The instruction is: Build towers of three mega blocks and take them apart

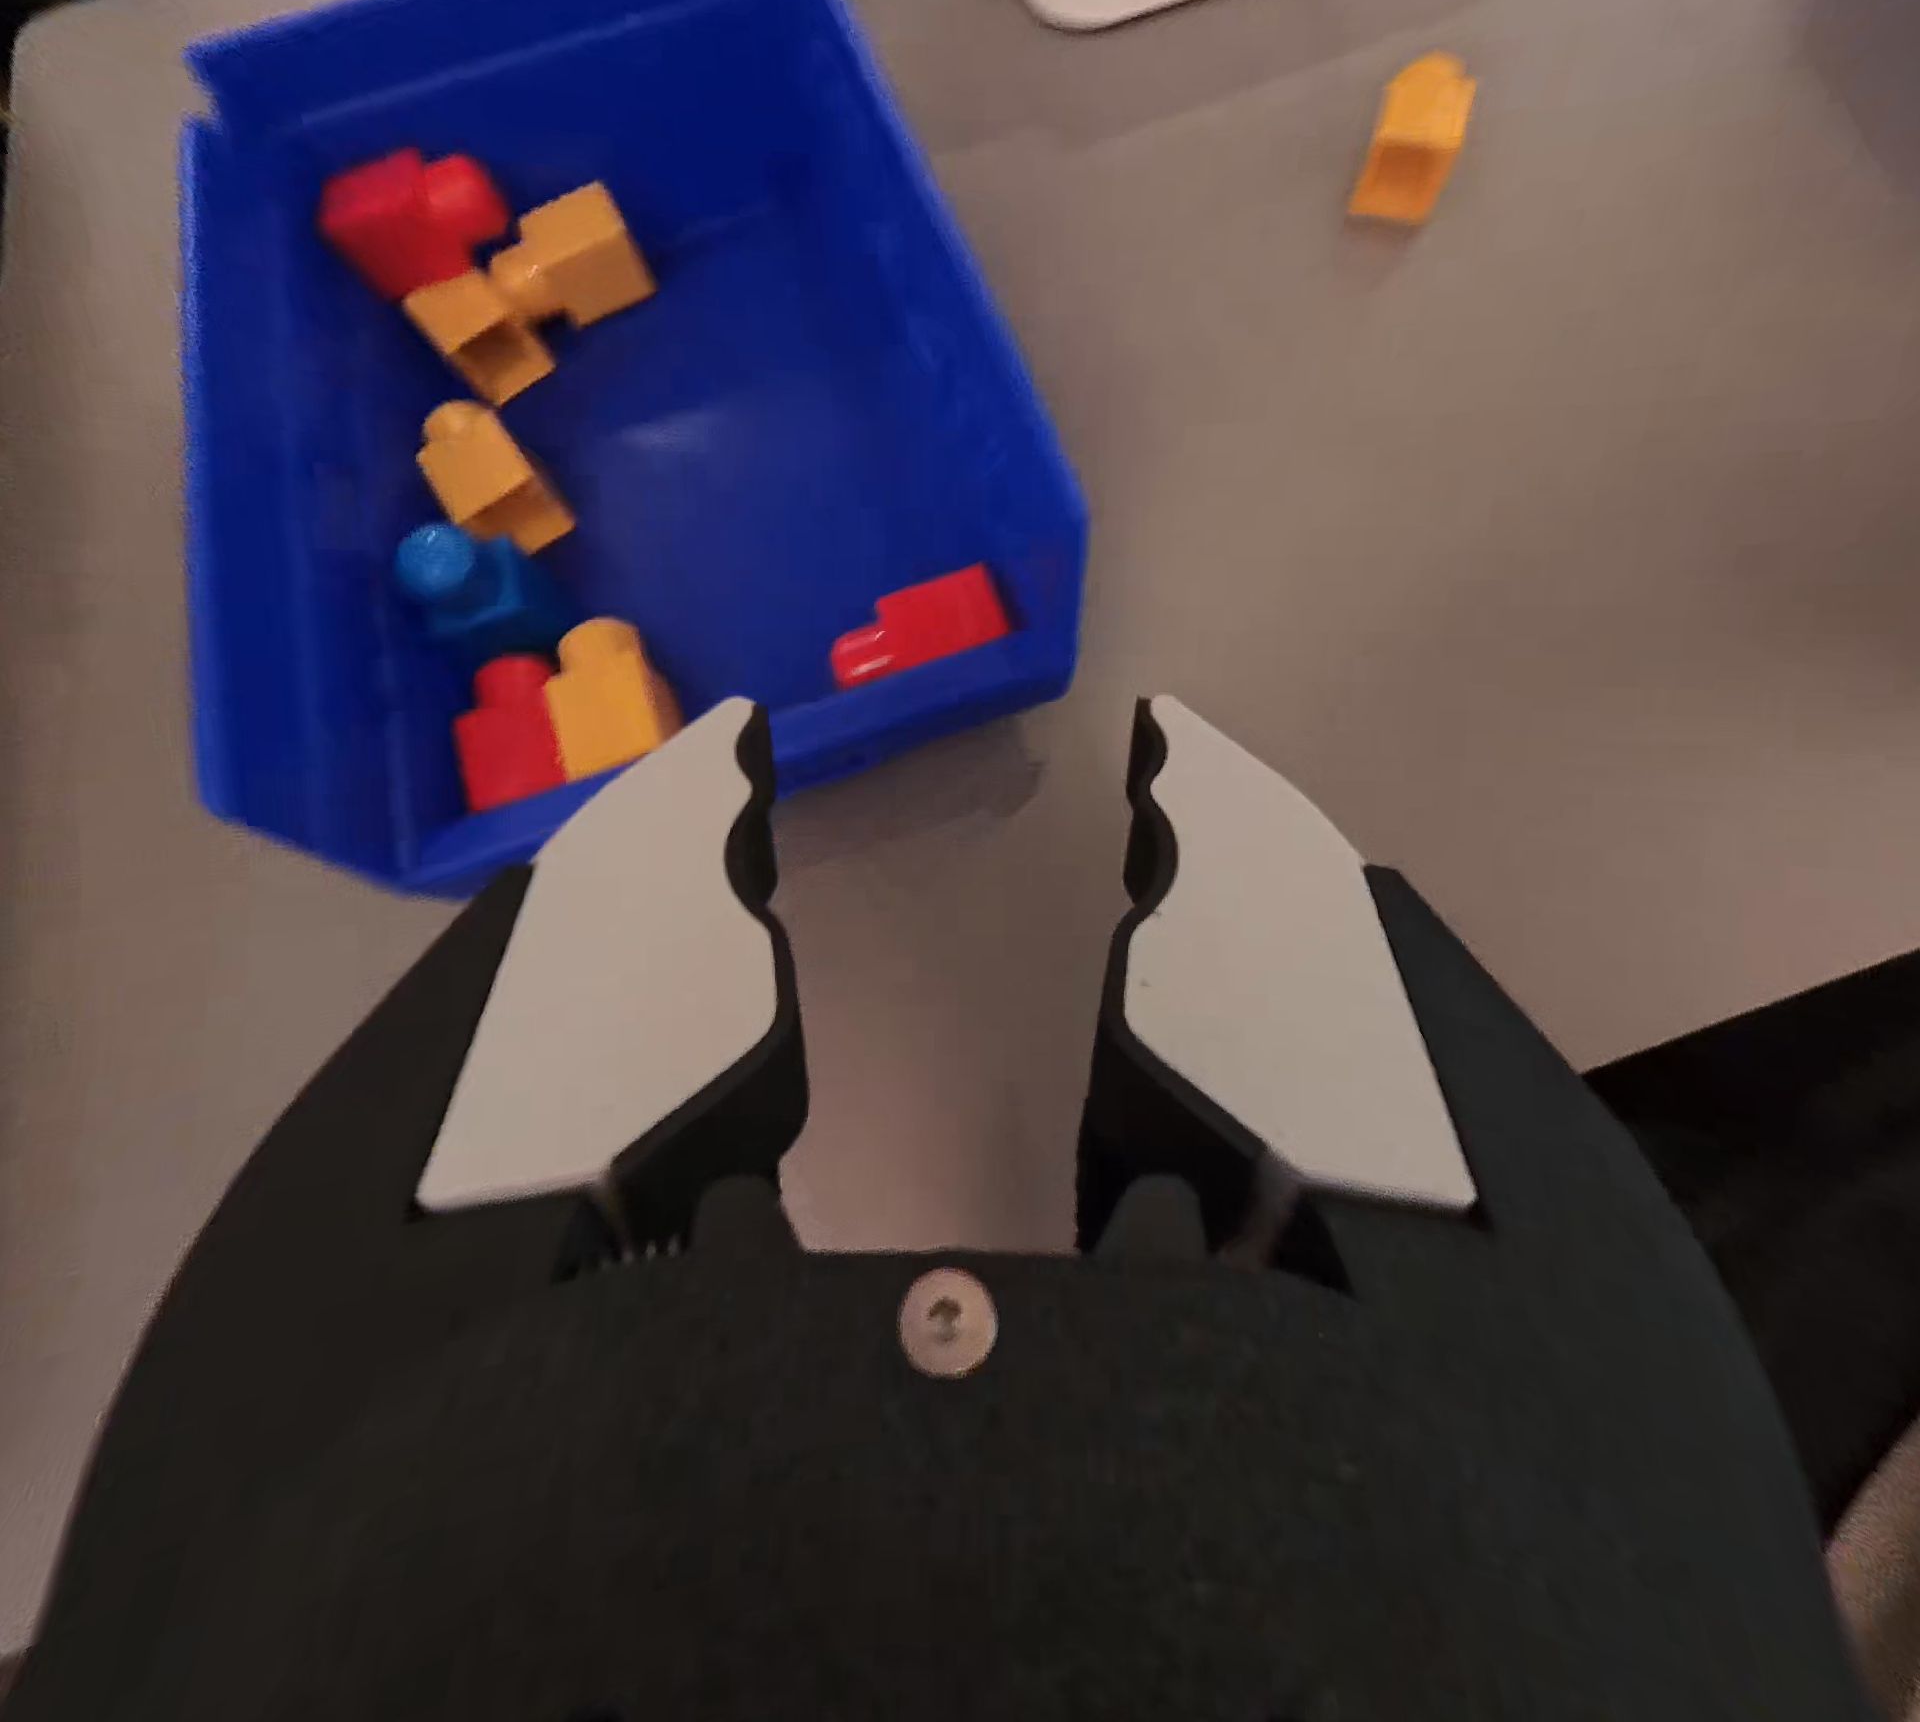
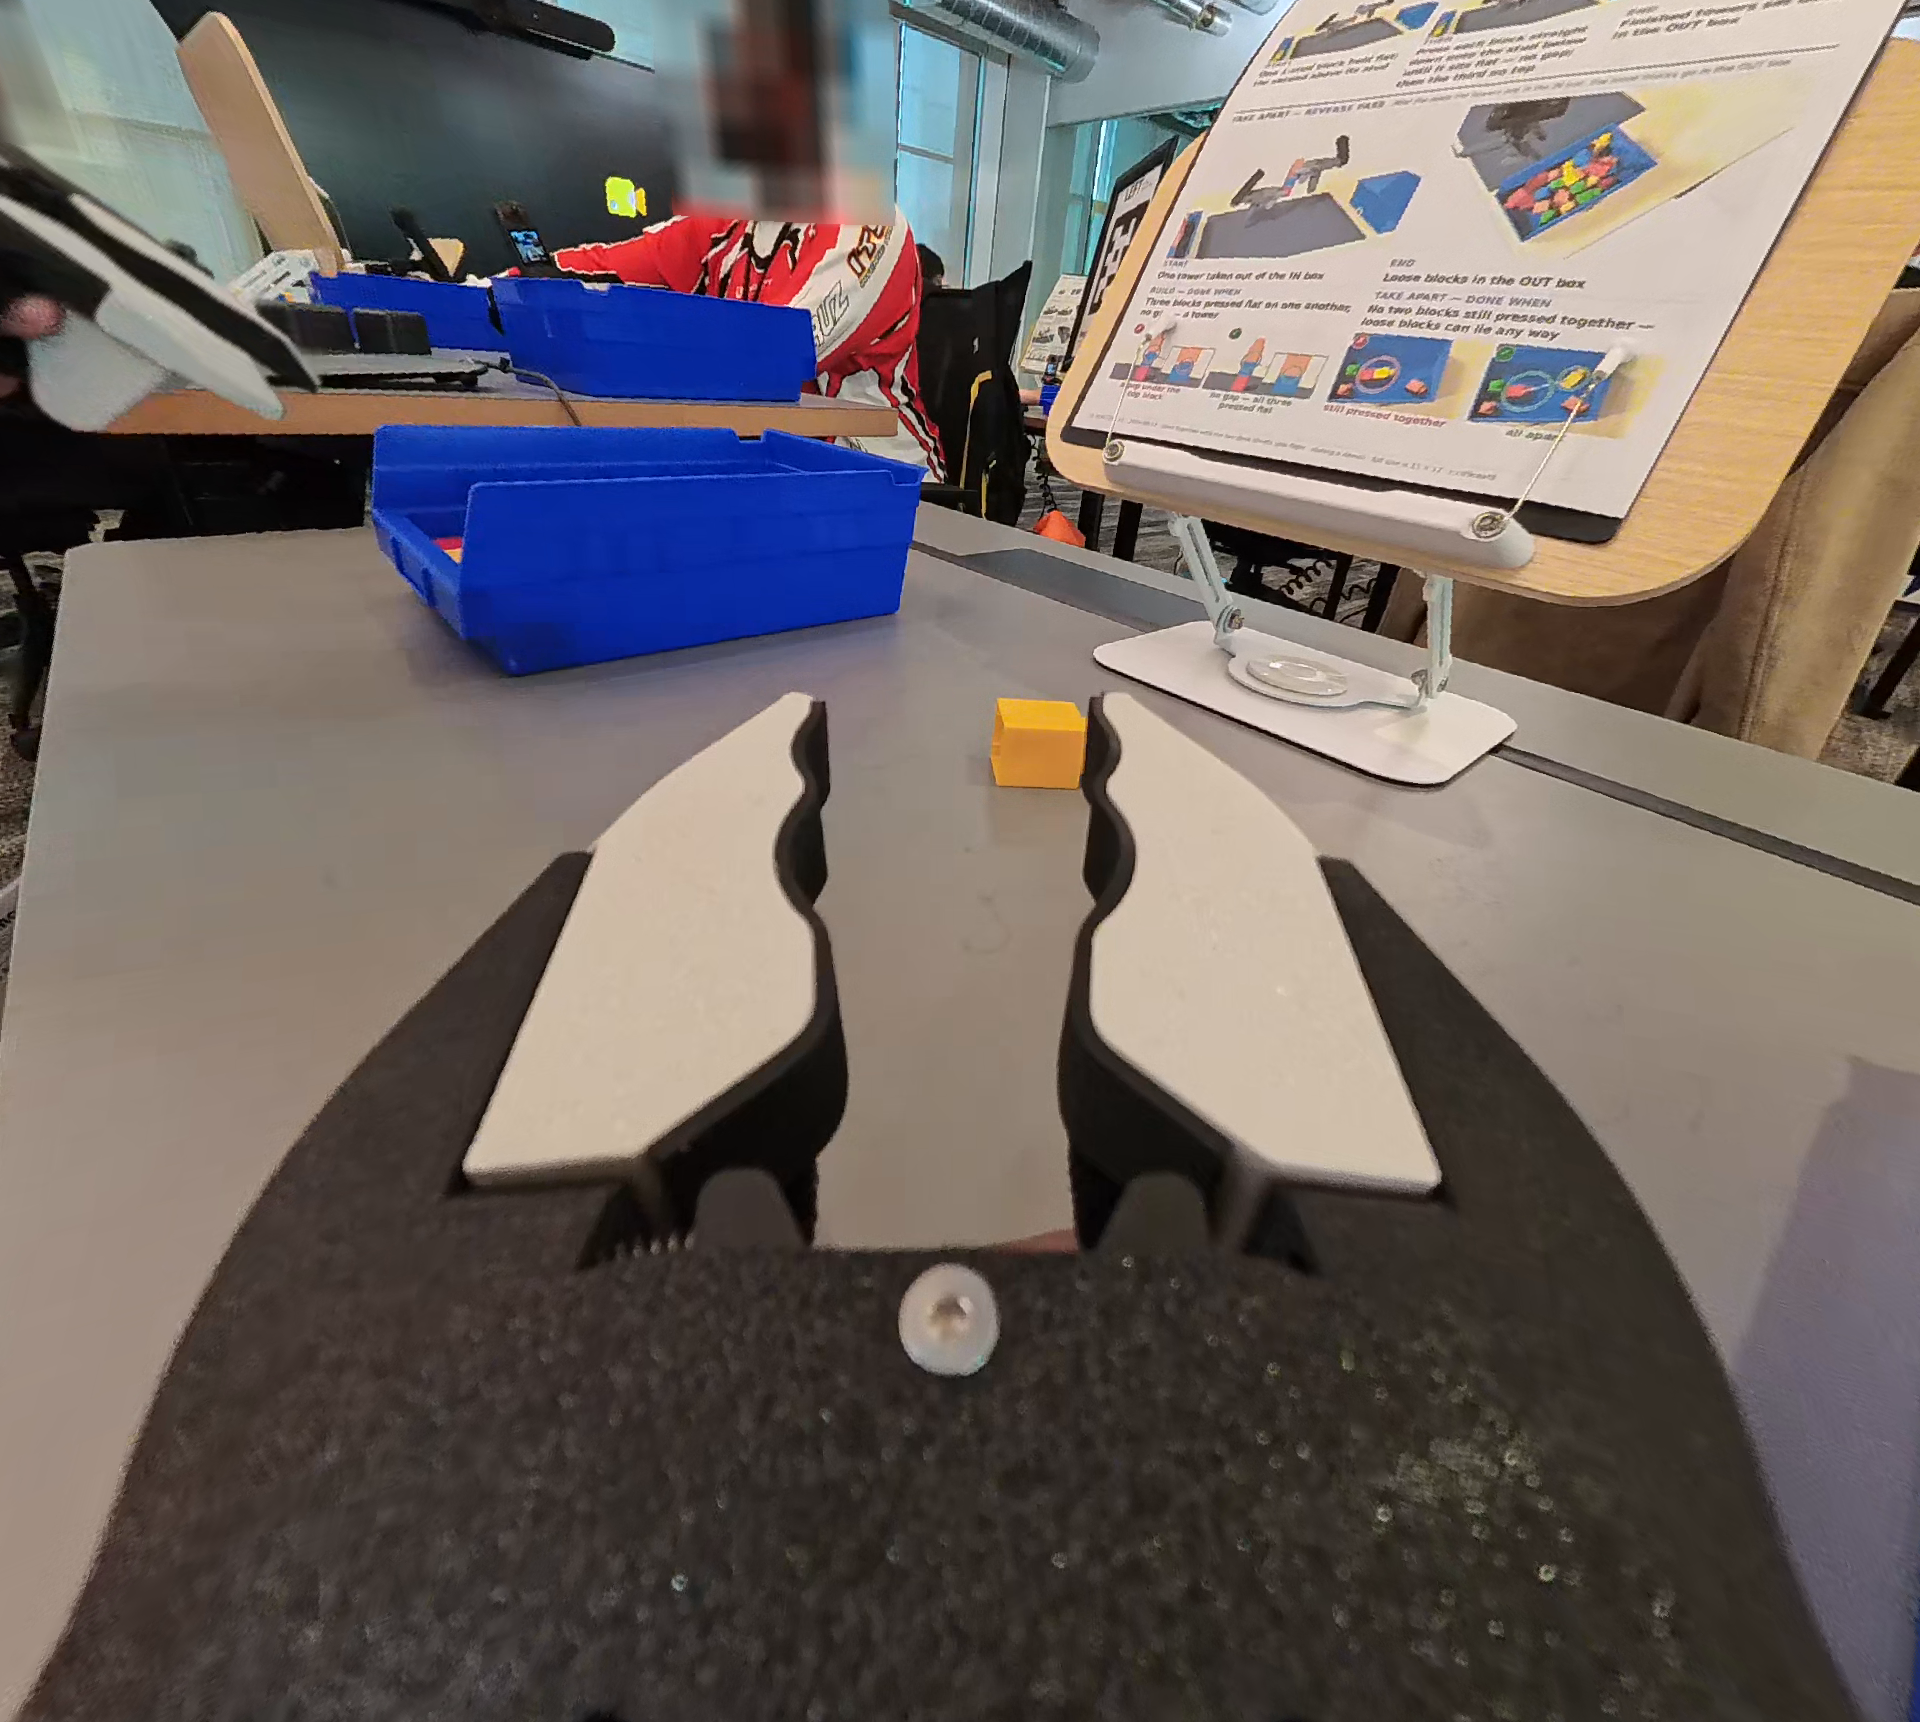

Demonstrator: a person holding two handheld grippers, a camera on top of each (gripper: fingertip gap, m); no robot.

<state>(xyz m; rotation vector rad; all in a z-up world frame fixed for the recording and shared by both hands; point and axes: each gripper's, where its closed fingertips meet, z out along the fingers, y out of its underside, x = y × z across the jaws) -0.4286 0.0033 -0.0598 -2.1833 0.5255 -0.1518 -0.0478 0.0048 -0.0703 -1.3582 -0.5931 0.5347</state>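
Stage: no tower stands anywhere I can see; by my judgement, either a build is barely begun or a take-apart is nearly finished.
Loose blocks: red, yellow and blue ones lie scattered singly in the blue bin (image 1: 935,301) on the table (image 1: 1351,581).
Stray piece: one yellow block (image 2: 1037,742) lies on its side on the table, well apart from the bin.
My left gripper (image 1: 951,716): jaws wide, nothing between them, just beside the bin's near rim.
My right gripper (image 2: 956,711): jaws apart and empty, the yellow block lying beyond the tips.
Left to do: handle that stray block.
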